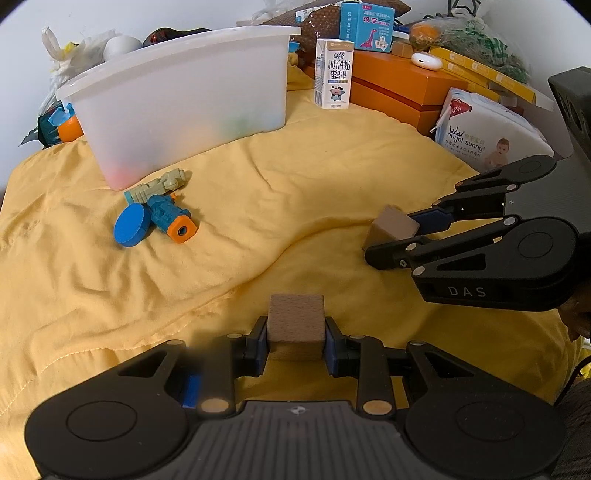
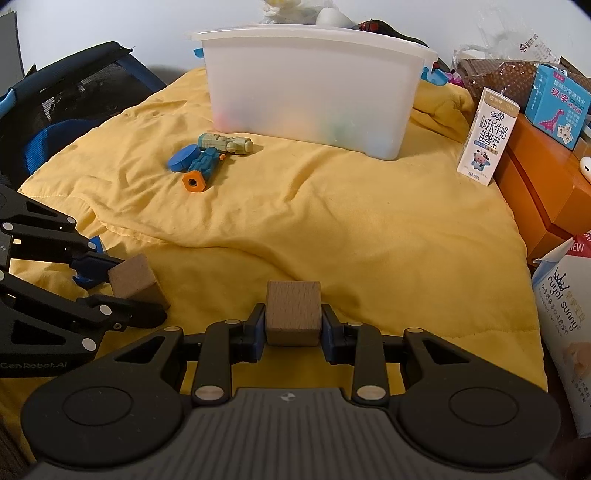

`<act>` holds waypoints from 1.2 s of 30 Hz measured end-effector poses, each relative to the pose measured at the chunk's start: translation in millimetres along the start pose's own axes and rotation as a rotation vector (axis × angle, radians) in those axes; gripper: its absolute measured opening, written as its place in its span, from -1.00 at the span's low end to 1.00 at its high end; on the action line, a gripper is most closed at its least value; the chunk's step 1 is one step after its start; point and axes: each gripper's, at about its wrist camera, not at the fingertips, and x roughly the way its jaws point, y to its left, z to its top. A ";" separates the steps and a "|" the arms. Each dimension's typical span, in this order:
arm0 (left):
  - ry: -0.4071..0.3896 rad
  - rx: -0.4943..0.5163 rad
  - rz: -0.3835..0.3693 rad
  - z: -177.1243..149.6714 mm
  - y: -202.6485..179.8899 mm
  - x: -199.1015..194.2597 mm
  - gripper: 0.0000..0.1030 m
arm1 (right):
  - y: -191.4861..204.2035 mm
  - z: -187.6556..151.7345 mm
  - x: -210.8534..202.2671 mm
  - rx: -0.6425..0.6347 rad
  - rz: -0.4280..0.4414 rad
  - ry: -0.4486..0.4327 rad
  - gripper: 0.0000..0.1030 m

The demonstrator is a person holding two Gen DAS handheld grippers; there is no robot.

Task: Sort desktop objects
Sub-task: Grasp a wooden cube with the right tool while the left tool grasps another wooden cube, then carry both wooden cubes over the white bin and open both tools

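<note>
My left gripper (image 1: 296, 341) is shut on a wooden cube (image 1: 296, 321) just above the yellow cloth (image 1: 258, 221). It also shows at the left of the right wrist view (image 2: 122, 291), with its cube (image 2: 133, 277). My right gripper (image 2: 293, 326) is shut on a second wooden cube (image 2: 293, 312); in the left wrist view it (image 1: 391, 236) shows at the right with that cube (image 1: 391, 223). A translucent white bin (image 1: 184, 103) stands at the back (image 2: 314, 92). In front of it lie a blue disc (image 1: 131, 224), a blue and orange toy (image 1: 171, 218) and a grey-green toy (image 1: 162, 184).
A milk carton (image 1: 333, 74) stands right of the bin, next to orange boxes (image 1: 402, 85). A pack of baby wipes (image 1: 487, 129) lies at the right edge. A blue card box (image 1: 365, 26) and bags crowd the back. A dark mesh chair (image 2: 66, 103) stands left of the cloth.
</note>
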 end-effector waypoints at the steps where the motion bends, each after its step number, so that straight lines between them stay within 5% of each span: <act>1: 0.000 0.001 0.000 0.0 0.0 0.0 -0.36 | 0.3 -0.1 -0.1 0.000 -0.001 0.000 -0.36; 12: -0.018 -0.023 0.028 5.2 6.5 -6.5 -0.37 | 0.6 0.0 0.0 -0.004 -0.003 0.005 -0.36; 17: -0.147 -0.090 0.070 38.7 25.3 -29.6 -0.37 | -7.4 11.2 -4.7 0.019 0.002 0.013 -0.37; 26: -0.440 -0.053 0.213 175.3 72.3 -65.5 -0.37 | -38.7 123.5 -34.3 -0.039 -0.055 -0.263 -0.37; 33: -0.420 -0.058 0.305 246.6 108.4 -34.5 -0.36 | -57.1 218.9 -24.9 -0.030 -0.087 -0.388 -0.36; 36: -0.357 -0.087 0.278 252.3 115.3 -16.5 -0.24 | -61.7 244.3 -6.1 -0.004 -0.093 -0.380 -0.36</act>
